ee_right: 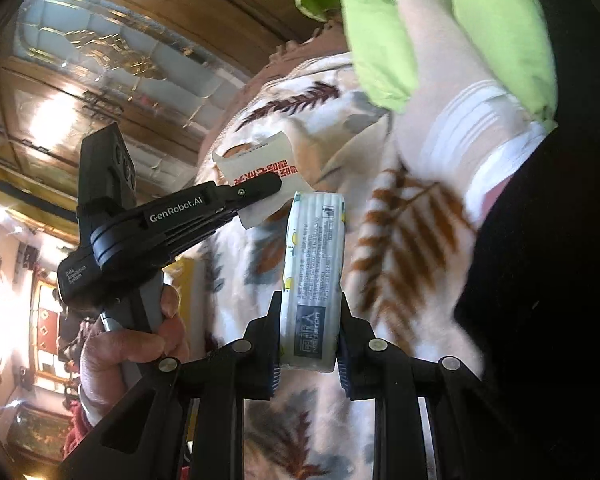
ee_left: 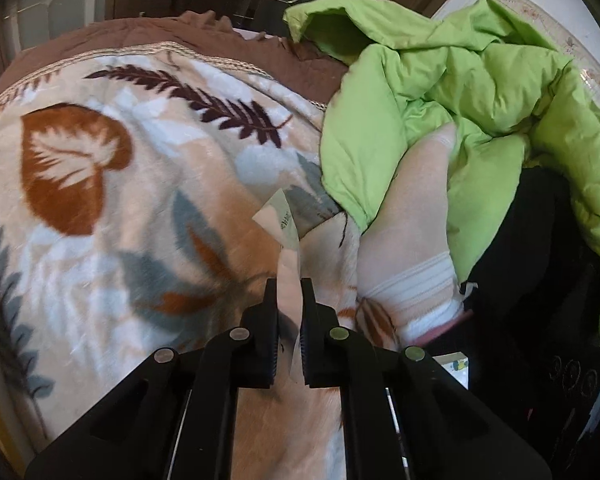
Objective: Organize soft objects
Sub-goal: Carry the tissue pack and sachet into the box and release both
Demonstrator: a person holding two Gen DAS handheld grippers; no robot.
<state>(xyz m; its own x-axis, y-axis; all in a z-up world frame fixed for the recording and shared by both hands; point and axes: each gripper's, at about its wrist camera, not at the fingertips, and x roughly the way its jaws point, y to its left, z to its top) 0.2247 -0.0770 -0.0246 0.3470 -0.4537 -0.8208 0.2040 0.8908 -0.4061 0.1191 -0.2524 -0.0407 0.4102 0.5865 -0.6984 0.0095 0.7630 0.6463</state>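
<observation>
two claws: left claw [ee_left: 289,284] pinches thin paper card [ee_left: 281,220], right claw [ee_right: 310,300] clamps crinkly tissue pack [ee_right: 314,276]

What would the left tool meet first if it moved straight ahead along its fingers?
Probably the leaf-patterned blanket. The left tool, shut on a paper slip, points at it, with nothing else visibly between; depth is unclear.
</observation>
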